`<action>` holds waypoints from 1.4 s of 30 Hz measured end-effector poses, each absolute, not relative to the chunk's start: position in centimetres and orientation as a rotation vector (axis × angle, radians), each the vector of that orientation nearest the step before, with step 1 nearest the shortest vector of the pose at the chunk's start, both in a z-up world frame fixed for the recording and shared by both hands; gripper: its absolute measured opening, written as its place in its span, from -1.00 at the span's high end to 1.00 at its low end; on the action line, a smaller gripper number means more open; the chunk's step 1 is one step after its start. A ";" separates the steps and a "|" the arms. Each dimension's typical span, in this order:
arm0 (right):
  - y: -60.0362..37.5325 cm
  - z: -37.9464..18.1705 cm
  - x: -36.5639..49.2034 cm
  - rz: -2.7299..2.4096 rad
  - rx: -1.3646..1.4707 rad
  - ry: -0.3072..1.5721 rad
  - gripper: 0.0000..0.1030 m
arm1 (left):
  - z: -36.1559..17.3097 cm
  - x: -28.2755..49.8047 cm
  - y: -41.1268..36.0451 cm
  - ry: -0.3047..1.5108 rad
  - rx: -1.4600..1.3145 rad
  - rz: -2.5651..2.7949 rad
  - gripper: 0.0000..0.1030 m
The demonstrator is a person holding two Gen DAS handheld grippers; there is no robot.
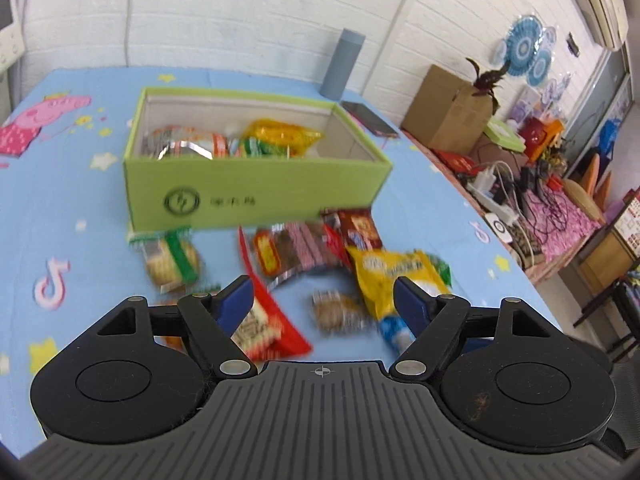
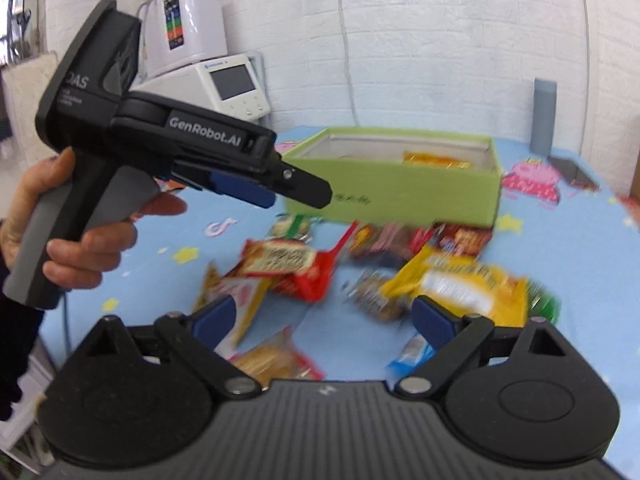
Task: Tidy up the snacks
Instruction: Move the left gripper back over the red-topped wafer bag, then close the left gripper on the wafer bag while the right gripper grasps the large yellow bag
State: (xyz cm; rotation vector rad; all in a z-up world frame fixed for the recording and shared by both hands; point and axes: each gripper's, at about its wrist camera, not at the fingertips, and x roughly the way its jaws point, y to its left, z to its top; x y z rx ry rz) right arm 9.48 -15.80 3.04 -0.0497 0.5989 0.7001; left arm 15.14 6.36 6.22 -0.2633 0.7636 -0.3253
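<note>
both grippers empty over the loose snacks, box waiting behind

near to far: the left gripper point(image 1: 323, 294) and right gripper point(image 2: 322, 316) gape wide, nothing between their jaws, poised to pick; wrapped snack packets point(image 1: 304, 268) lie scattered on the blue tablecloth point(image 1: 60, 200) just before the green box point(image 1: 256, 196), likely their bin, already part filled.

Lime-green box point(image 1: 256, 184), yellow snack bag point(image 1: 394, 276), cartoon-printed blue tablecloth point(image 1: 60, 208).
</note>
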 end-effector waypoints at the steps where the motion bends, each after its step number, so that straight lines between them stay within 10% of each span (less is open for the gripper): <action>1: -15.6 2.4 8.6 0.721 -0.034 0.616 -0.81 | 5.5 14.0 6.8 0.768 -0.279 -0.333 -0.33; 30: -10.3 -2.9 5.5 0.778 -0.112 0.723 -0.80 | -1.6 9.1 6.2 0.922 -0.314 -0.442 -0.19; 42: -18.1 3.8 12.3 0.651 -0.396 0.582 -0.81 | -0.9 9.8 5.3 0.943 -0.233 -0.420 -0.38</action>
